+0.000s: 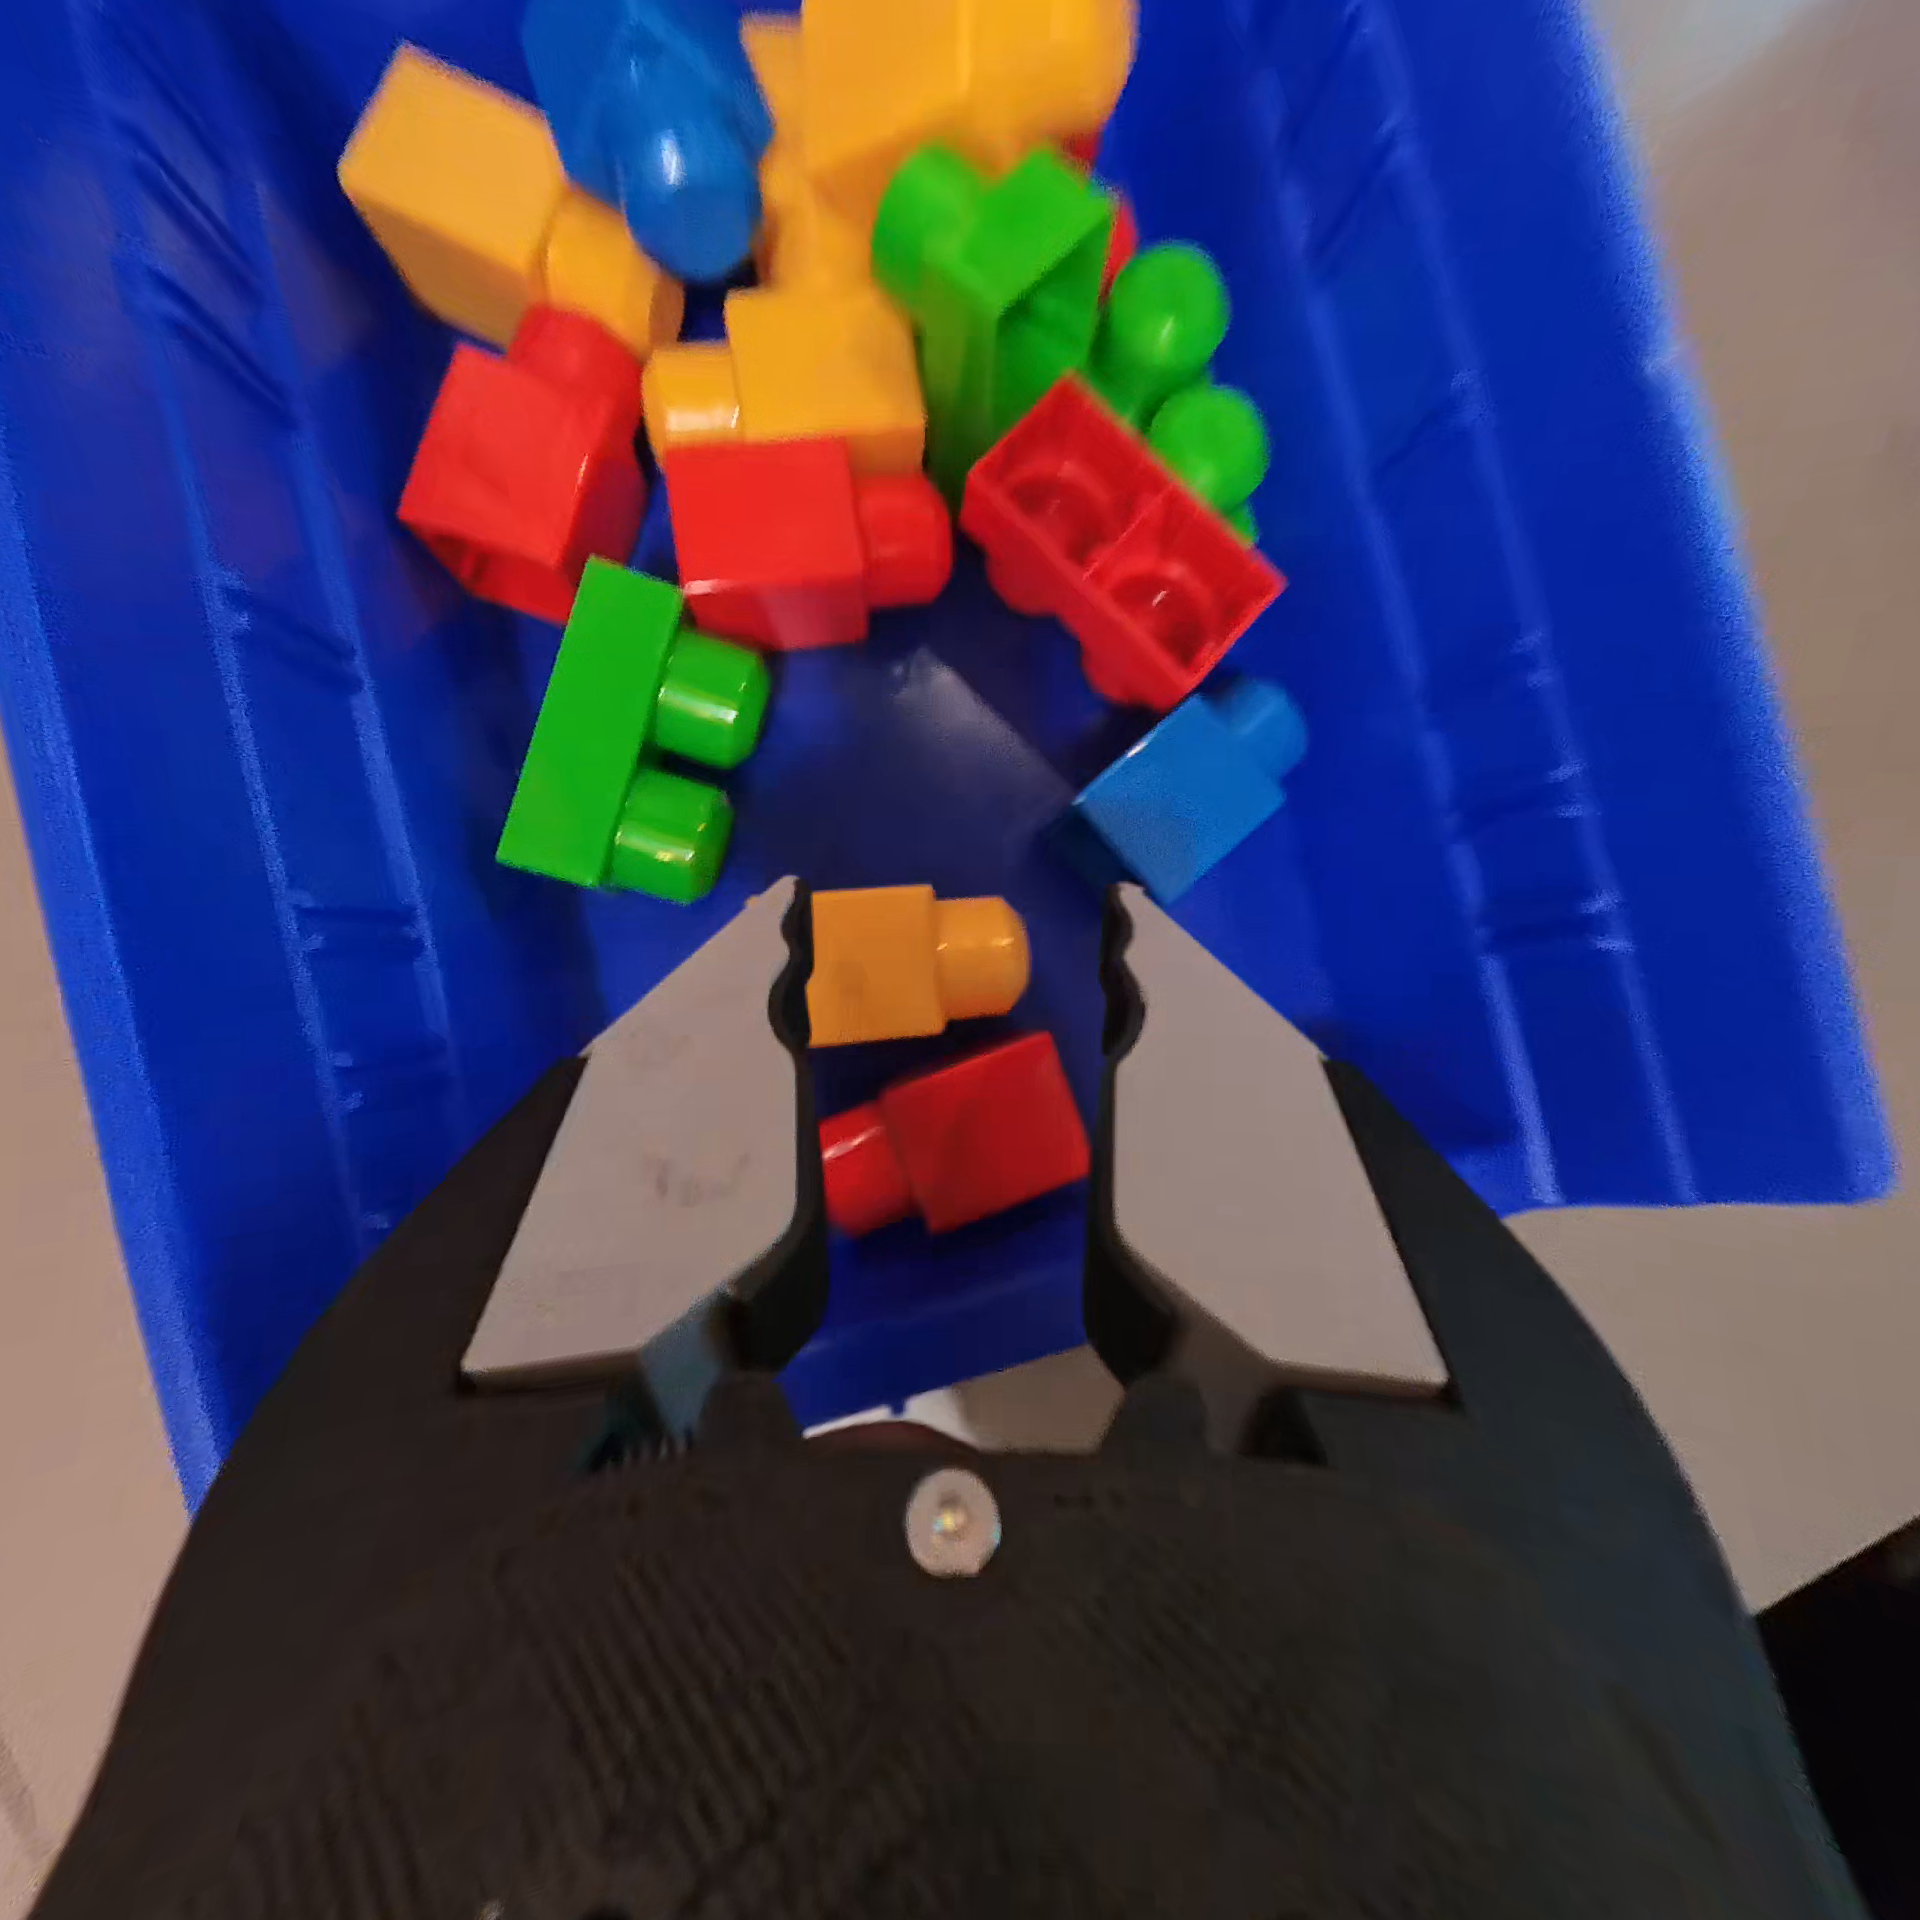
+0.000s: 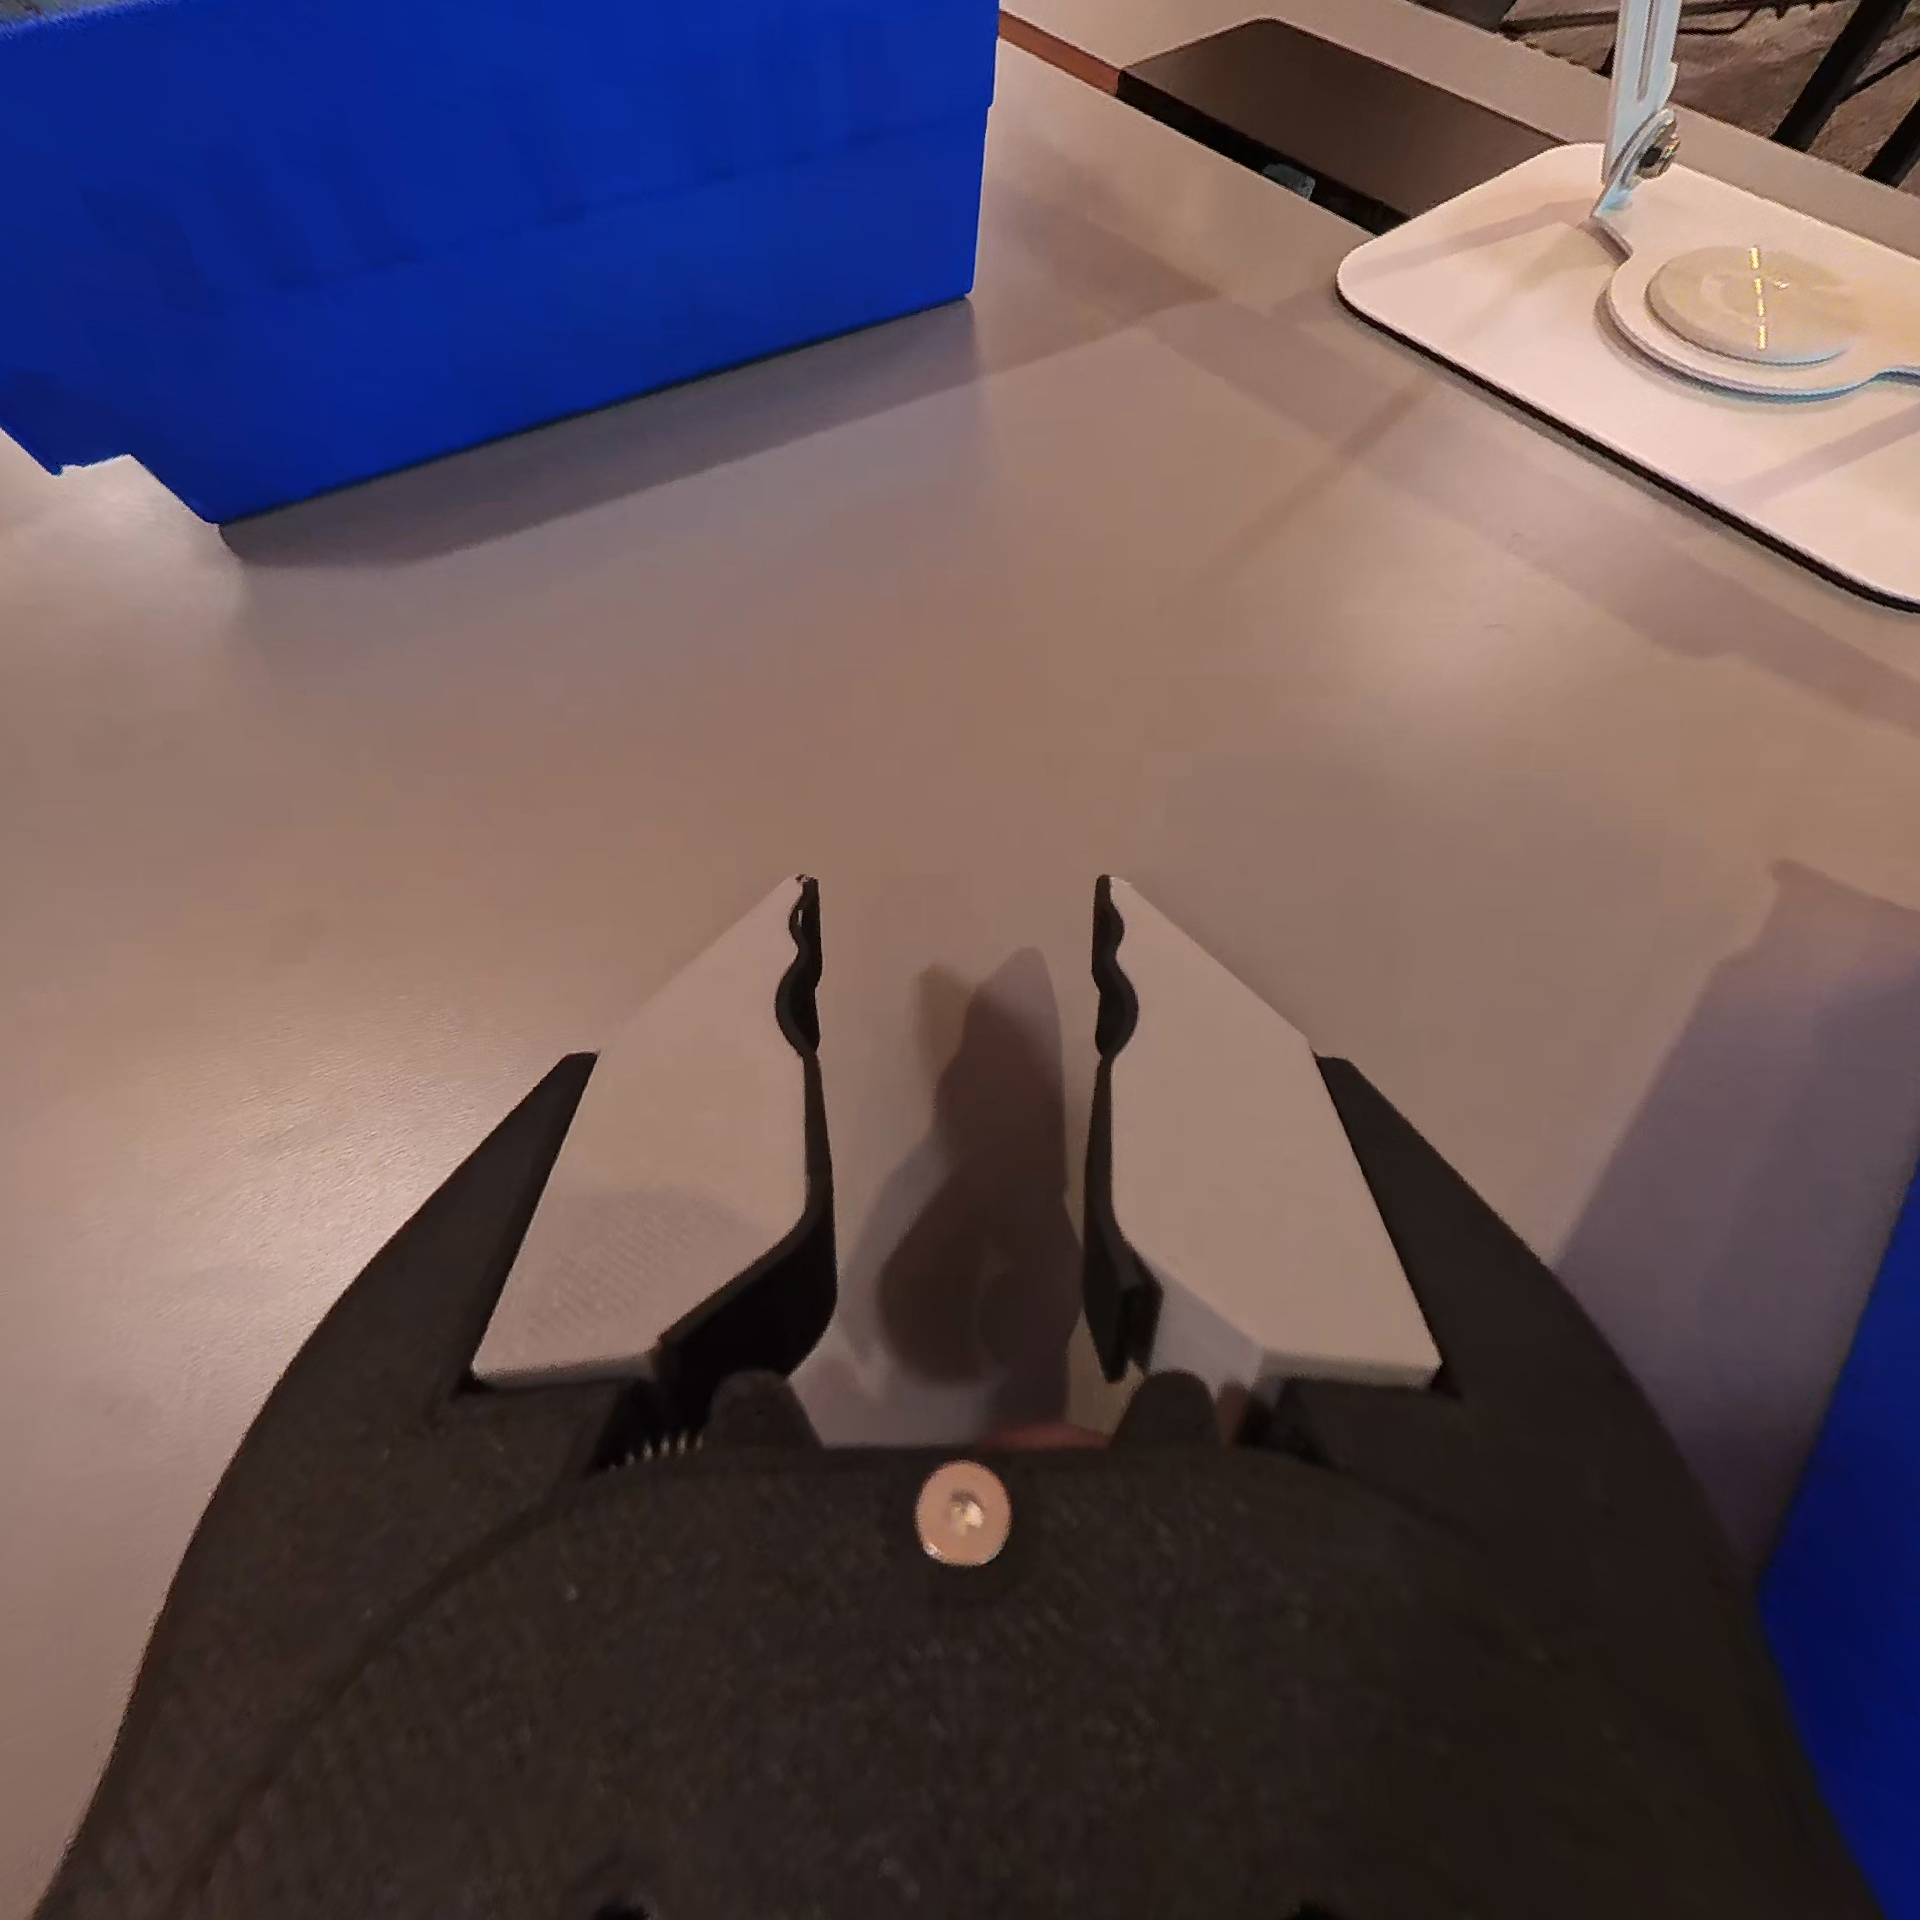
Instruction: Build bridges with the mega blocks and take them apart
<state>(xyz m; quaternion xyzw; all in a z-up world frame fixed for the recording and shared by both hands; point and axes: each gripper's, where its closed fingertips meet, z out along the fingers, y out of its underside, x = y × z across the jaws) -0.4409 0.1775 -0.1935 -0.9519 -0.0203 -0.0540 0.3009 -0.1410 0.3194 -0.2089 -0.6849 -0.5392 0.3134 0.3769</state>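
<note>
This looks like an office or lab workspace set up for recording. A smooth grey table [image 2: 935, 675] carries a blue plastic bin [image 2: 499, 239] of toy blocks [image 1: 790, 416] near its far left side, and a white stand base [image 2: 1621, 343] with a metal post sits toward the far right corner.

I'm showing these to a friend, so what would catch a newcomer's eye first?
The jumble of red, yellow, green and blue blocks heaped in the blue bin stands out first. The open left gripper sits over a small yellow block, its right pad apart from it. The right gripper is open over bare table.
</note>
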